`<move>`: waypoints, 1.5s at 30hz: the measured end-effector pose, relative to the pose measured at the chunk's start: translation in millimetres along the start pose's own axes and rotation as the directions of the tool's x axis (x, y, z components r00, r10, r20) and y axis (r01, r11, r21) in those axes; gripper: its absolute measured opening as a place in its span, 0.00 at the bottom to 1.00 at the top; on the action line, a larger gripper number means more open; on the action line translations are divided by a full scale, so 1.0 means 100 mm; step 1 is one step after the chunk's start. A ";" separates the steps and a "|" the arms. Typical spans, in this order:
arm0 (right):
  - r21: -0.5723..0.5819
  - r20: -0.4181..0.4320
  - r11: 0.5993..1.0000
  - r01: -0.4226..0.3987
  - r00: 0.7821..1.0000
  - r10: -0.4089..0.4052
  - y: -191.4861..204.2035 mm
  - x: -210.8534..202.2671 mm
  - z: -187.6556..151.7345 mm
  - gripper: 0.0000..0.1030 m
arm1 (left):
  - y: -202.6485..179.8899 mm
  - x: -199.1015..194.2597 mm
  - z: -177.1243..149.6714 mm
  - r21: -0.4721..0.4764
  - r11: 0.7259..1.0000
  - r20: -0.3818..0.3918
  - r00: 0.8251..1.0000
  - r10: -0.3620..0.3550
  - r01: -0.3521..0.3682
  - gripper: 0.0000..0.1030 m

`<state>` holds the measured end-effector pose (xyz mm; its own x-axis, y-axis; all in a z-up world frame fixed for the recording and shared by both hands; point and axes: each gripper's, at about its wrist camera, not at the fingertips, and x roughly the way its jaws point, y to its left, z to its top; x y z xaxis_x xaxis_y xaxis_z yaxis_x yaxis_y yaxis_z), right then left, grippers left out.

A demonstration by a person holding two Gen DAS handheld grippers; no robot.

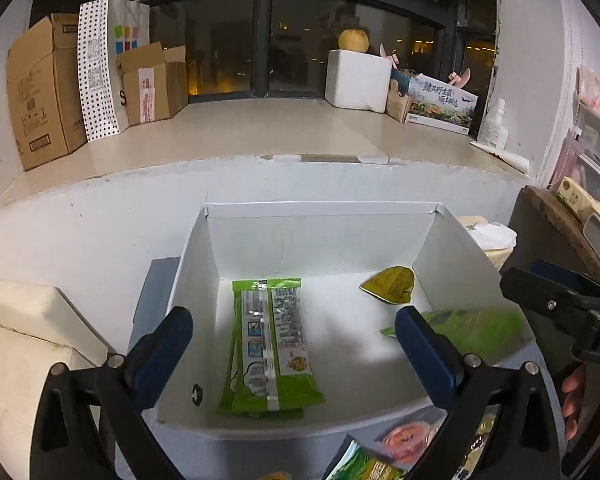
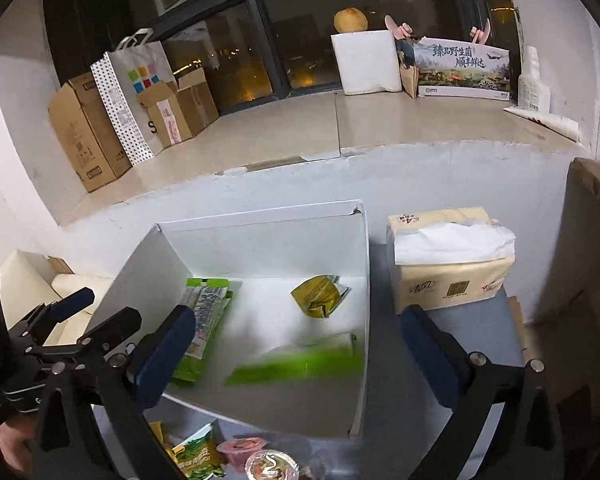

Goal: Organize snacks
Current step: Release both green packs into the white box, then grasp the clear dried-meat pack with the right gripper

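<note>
I hold my left gripper (image 1: 296, 344) and my right gripper (image 2: 300, 344) over the white cardboard box (image 1: 320, 216), both with jaws wide apart and nothing in them. The long green snack packets (image 1: 270, 344) lie flat on the left of the box floor. A blurry green packet (image 2: 300, 364) sits on the right, near the small yellow-green pouch (image 2: 320, 294). I think sorting them into the box keeps snacks together. More snacks wait in front, like the pink jelly cup (image 2: 242, 452).

Green packet (image 2: 300, 364) in box, motion-blurred.
</note>
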<state>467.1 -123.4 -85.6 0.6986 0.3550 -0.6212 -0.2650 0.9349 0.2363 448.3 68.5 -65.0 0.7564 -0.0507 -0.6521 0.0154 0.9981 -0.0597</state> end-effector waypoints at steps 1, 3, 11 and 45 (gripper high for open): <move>-0.008 0.002 1.000 0.001 1.000 -0.001 0.02 -0.02 -0.02 1.00 | 0.00 -0.04 -0.01 0.004 1.000 0.005 1.000 0.003 -0.003 1.00; -0.024 0.006 1.000 0.001 1.000 -0.001 0.06 -0.10 -0.07 1.00 | 0.01 -0.13 -0.05 0.012 1.000 0.009 1.000 0.008 -0.008 1.00; -0.085 0.029 0.995 -0.046 0.998 0.048 0.15 -0.77 -0.57 1.00 | -0.09 -0.78 -0.49 0.043 0.999 0.036 0.999 -0.010 0.008 1.00; -0.180 -0.191 0.981 -0.068 0.981 0.033 0.02 -0.54 -2.05 0.44 | -0.45 -1.49 -1.89 -0.004 0.995 -0.068 0.992 -0.103 0.103 1.00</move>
<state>292.7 -141.0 -204.8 0.5496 0.3791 -0.7445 -0.4274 0.8932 0.1393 211.6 24.2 -107.7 0.7046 -0.1556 -0.6924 0.0904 0.9874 -0.1300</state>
